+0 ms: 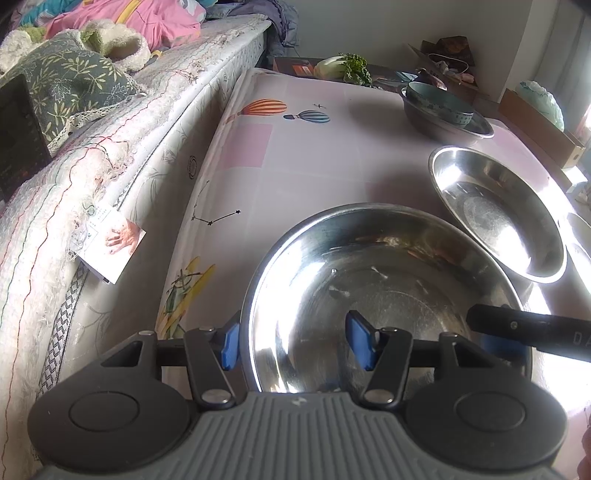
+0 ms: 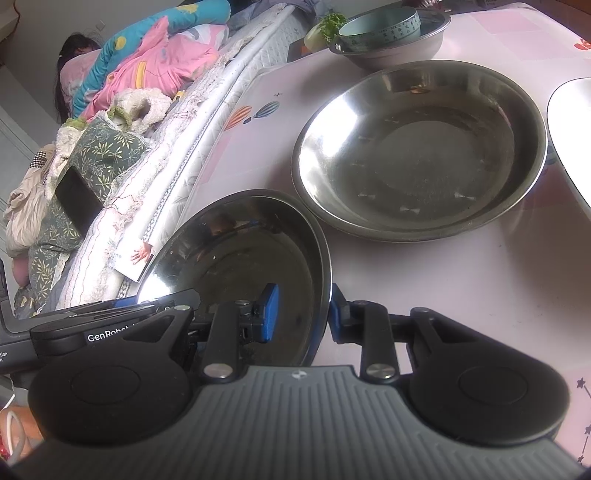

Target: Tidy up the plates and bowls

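A steel bowl (image 1: pixel 384 295) sits close in front on the pink table; it also shows in the right wrist view (image 2: pixel 240 251). My left gripper (image 1: pixel 295 343) is open and straddles its left rim, one blue pad outside, one inside. My right gripper (image 2: pixel 301 314) is open and straddles its right rim the same way. A second steel bowl (image 1: pixel 498 210) stands just behind it (image 2: pixel 417 147). Farther back a teal ceramic bowl (image 1: pixel 439 101) rests inside a dark steel basin (image 1: pixel 443 127); the right wrist view shows both, the teal bowl (image 2: pixel 380 27) and the basin (image 2: pixel 402 51).
A bed with quilts and a lying person (image 2: pixel 122 62) runs along the table's left edge (image 1: pixel 207 206). A white plate (image 2: pixel 572 129) sits at the right. Greens (image 1: pixel 343 66) and boxes stand at the far end. A booklet (image 1: pixel 110 251) hangs off the mattress.
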`<action>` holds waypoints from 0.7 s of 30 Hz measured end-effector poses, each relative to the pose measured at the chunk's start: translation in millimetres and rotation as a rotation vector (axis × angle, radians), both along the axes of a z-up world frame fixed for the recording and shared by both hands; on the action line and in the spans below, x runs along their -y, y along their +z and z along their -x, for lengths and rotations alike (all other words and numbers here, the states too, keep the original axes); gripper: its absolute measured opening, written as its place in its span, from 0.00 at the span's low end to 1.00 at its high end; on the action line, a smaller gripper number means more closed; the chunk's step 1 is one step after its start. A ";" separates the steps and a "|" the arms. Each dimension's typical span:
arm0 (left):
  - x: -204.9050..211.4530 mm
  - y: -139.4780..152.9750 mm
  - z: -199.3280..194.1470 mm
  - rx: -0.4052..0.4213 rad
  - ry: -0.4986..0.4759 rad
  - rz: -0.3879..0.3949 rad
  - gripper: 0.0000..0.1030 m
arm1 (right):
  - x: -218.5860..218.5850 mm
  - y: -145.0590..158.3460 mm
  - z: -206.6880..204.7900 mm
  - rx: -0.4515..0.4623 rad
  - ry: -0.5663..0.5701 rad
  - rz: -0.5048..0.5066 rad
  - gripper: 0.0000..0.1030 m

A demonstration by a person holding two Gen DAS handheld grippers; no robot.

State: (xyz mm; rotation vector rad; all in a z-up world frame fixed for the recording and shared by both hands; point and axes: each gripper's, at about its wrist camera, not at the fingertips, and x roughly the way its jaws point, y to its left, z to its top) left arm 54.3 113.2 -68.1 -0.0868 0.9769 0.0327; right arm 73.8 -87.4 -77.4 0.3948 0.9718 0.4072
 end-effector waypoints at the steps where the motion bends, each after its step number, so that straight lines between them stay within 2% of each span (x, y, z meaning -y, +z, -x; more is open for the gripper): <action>1: 0.0 0.0 0.2 0.000 -0.001 0.000 0.56 | 0.1 -0.1 -0.1 0.000 0.000 0.000 0.26; 6: 1.7 -1.5 2.3 0.005 -0.007 -0.014 0.54 | 1.0 -1.6 0.6 0.003 0.000 -0.009 0.26; 10: 1.2 -2.7 4.4 0.015 -0.002 -0.038 0.46 | 2.1 -2.8 1.4 0.006 0.001 -0.012 0.26; 16: -2.1 -2.5 8.4 0.033 0.007 -0.068 0.28 | 4.7 -2.8 1.1 0.000 -0.006 -0.020 0.27; 21: -3.9 -1.6 11.4 0.043 0.012 -0.063 0.23 | 4.8 -1.6 2.8 0.000 -0.013 -0.018 0.27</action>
